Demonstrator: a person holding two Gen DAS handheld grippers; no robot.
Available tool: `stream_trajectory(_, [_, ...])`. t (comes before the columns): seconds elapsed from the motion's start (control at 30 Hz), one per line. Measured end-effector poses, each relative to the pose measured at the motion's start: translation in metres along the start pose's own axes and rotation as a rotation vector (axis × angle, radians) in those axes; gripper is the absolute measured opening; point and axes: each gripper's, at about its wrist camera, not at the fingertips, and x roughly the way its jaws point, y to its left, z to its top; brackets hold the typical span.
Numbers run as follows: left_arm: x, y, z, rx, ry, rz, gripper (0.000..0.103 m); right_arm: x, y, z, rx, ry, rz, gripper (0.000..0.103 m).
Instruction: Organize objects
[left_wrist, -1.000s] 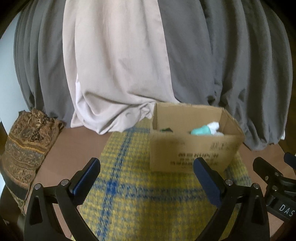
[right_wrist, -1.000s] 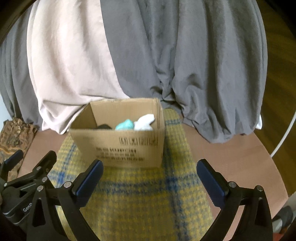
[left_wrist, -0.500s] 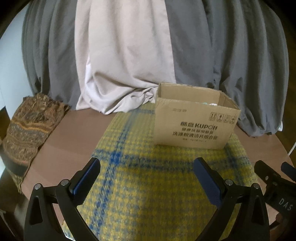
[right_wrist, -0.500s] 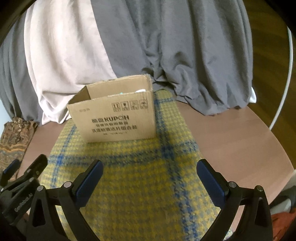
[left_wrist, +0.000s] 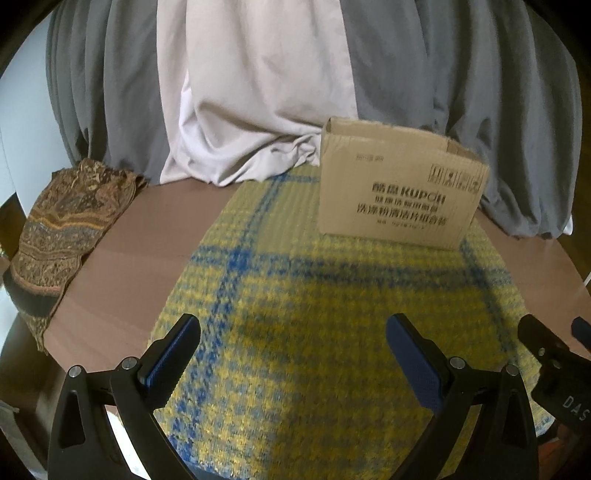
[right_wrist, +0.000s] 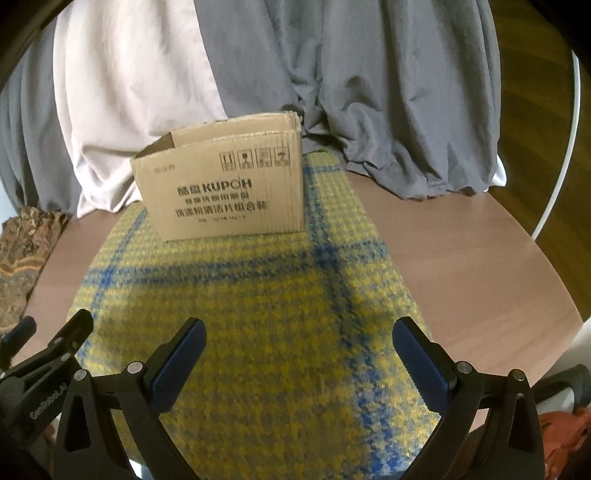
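Observation:
An open brown cardboard box (left_wrist: 399, 199) with printed text stands upright at the far end of a yellow and blue checked cloth (left_wrist: 332, 314); it also shows in the right wrist view (right_wrist: 225, 192). Its contents are hidden behind its front wall. My left gripper (left_wrist: 291, 332) is open and empty, low over the near part of the cloth. My right gripper (right_wrist: 297, 336) is open and empty over the cloth (right_wrist: 258, 314), beside the left one. The right gripper's body shows at the right edge of the left wrist view (left_wrist: 554, 362).
The cloth lies on a round brown table (left_wrist: 122, 258). A patterned brown fabric (left_wrist: 62, 221) hangs over the table's left edge. Grey and pale pink draped sheets (left_wrist: 258, 92) rise behind the box. A white curved tube (right_wrist: 561, 140) stands at the far right.
Both grippers have pulled back and dropped lower, away from the box. The box now looks smaller and farther, and the teal and white items inside it are no longer visible.

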Motion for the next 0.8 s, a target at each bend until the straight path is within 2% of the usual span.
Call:
stream_trajectory(0.27, [0.010, 0.002, -0.013, 0.005, 0.046, 0.015, 0.103, 0.010, -0.002, -0.010, 0.004, 0.036, 0.003, 0.101])
stream_trajectory(0.8, [0.019, -0.002, -0.013, 0.000, 0.096, 0.019, 0.103, 0.019, -0.005, -0.009, 0.012, 0.051, 0.002, 0.101])
